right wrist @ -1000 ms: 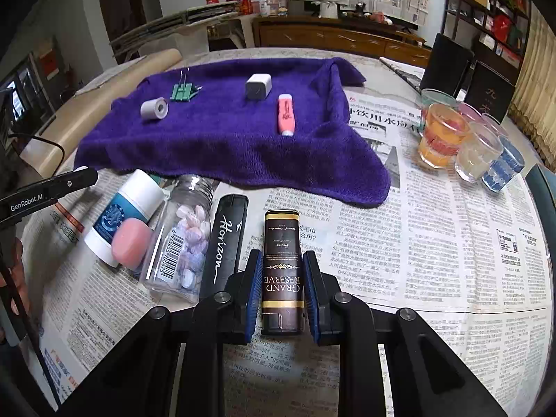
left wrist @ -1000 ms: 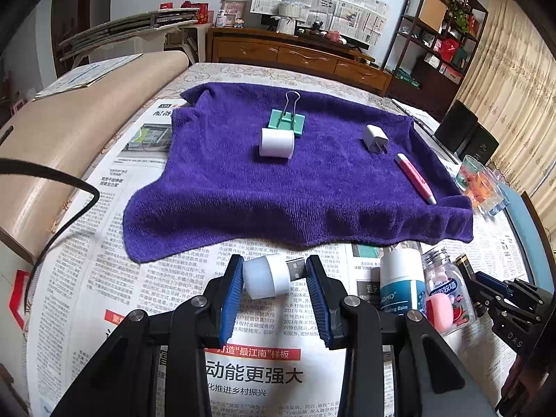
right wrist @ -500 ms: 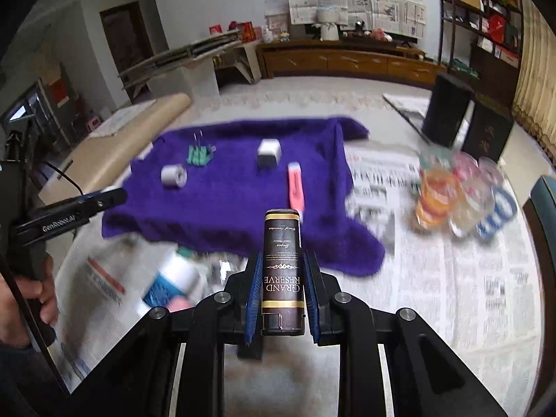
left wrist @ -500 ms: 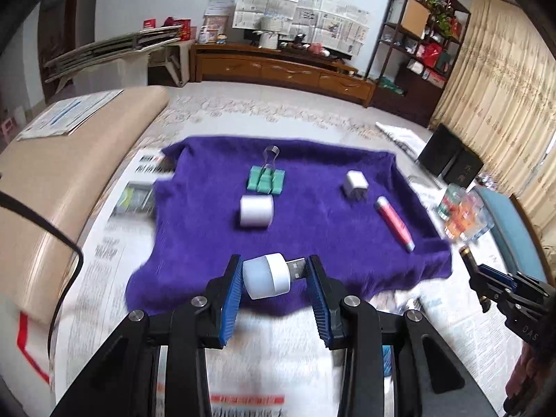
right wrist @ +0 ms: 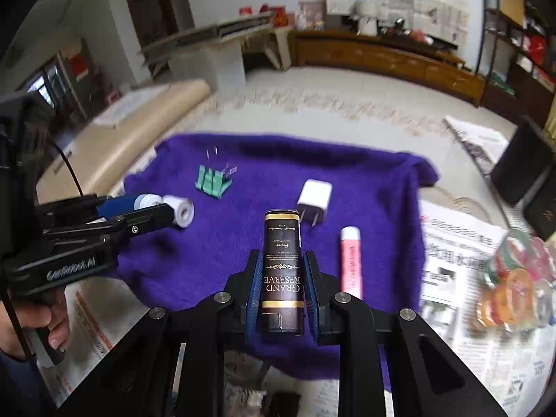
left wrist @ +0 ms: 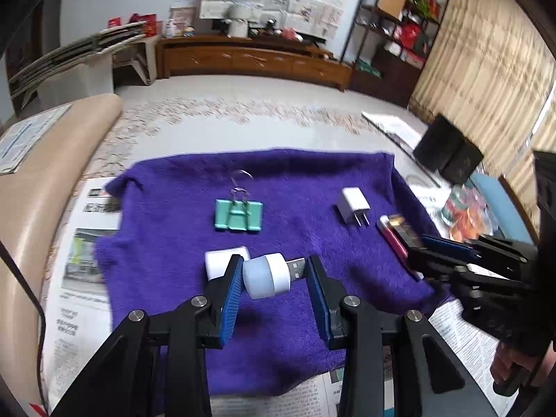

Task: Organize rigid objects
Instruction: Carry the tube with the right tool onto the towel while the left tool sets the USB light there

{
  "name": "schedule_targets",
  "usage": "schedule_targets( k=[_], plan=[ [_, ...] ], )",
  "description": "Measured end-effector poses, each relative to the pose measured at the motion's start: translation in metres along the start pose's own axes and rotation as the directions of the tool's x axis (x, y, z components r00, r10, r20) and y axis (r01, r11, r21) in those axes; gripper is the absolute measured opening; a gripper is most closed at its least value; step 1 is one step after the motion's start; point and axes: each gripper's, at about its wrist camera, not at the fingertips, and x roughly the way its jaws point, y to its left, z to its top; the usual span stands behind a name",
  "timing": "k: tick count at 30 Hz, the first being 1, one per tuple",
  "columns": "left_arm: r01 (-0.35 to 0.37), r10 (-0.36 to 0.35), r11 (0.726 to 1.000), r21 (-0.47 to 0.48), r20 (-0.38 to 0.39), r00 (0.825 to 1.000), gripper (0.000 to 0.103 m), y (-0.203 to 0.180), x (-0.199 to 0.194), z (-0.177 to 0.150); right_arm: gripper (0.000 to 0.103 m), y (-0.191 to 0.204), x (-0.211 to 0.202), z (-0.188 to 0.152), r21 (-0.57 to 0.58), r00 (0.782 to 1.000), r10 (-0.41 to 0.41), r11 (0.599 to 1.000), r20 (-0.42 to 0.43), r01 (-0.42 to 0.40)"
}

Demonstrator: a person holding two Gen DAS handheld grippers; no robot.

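Left gripper [left wrist: 274, 274]: clamped on a small white USB night light [left wrist: 267, 275], carried crosswise between the blue pads at lower centre of the left wrist frame, metal plug end toward the right-hand pad.
Right gripper [right wrist: 280, 272]: closed on a dark brown "Grand Reserve" tube [right wrist: 281, 271], its long axis pointing straight ahead along the fingers, at centre of the right wrist frame.
Purple towel [left wrist: 173, 208]: spread across mid-frame under both loads; each object hangs above it, neither set down yet.
Already on the cloth: green binder clip [left wrist: 238, 215] at centre, white roll [left wrist: 217, 260] just behind the left pad, white plug adapter [left wrist: 352, 206] right of centre, pink marker [right wrist: 351, 262] just right of the tube and roughly parallel to it.
Deciding relation: open cloth lies directly below and ahead of the tube, between the adapter and the marker; the right gripper appears nearer that gap.
Likely step: lowering both items onto free cloth.
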Motion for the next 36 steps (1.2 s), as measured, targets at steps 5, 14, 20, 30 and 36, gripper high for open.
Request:
schedule_targets(
  k=[5, 14, 20, 30, 36],
  plan=[
    [-0.009, 0.01, 1.0, 0.019, -0.042, 0.999, 0.035, 0.001, 0.009, -0.012, 0.023, 0.004, 0.023, -0.001, -0.029, 0.998, 0.0, 1.0, -0.056, -0.002],
    [-0.053, 0.055, 0.998, 0.026, -0.084, 0.995, 0.035, 0.017, 0.014, -0.018, 0.023, 0.0, 0.036, -0.012, -0.031, 0.996, -0.043, 0.999, -0.08, 0.041],
    [-0.098, 0.103, 0.994, 0.053, -0.112, 0.988, 0.035, 0.018, 0.026, -0.023, 0.023, -0.003, 0.038, -0.015, -0.034, 0.995, -0.053, 0.998, -0.086, 0.05],
    [-0.134, 0.148, 0.983, 0.123, -0.119, 0.982, 0.036, 0.01, 0.028, -0.025, 0.024, -0.001, 0.039, -0.016, -0.077, 0.995, -0.054, 0.996, -0.089, 0.048],
    [-0.11, 0.118, 0.991, 0.073, -0.116, 0.986, 0.067, 0.019, 0.024, -0.027, 0.028, -0.008, 0.036, -0.016, -0.05, 0.997, -0.01, 0.999, -0.079, 0.006]
  ],
)
